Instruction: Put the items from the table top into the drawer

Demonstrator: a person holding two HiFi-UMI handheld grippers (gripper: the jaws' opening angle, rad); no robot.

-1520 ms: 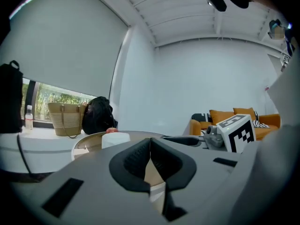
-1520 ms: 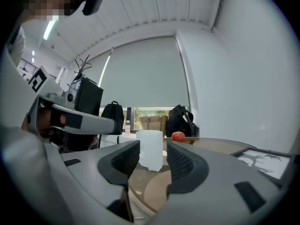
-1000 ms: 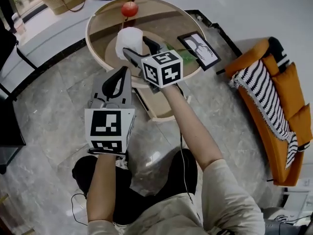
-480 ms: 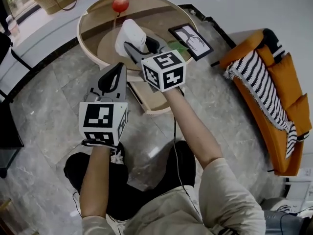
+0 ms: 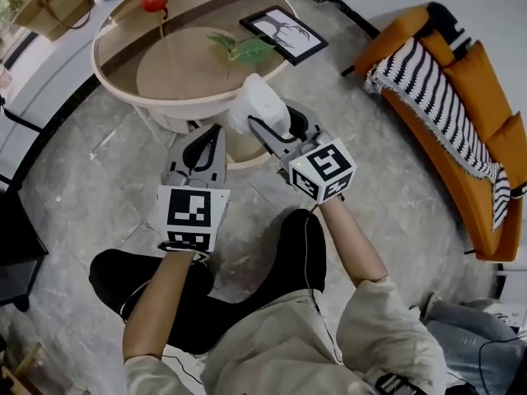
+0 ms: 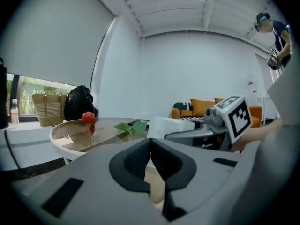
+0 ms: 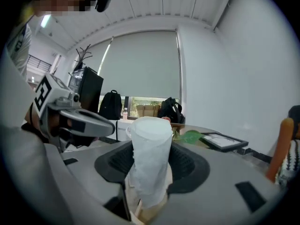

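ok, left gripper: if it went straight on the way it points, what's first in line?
Most likely the round table: the left gripper, fingers shut and empty, points at its near side, about rim height. Depth is unclear, so it might pass just under the rim.

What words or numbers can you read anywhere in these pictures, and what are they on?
No words or numbers can be read.
Left cube and right cube: square patterns only, no letters.
Framed picture: a drawing, no words.
Wall sign: too small to read.
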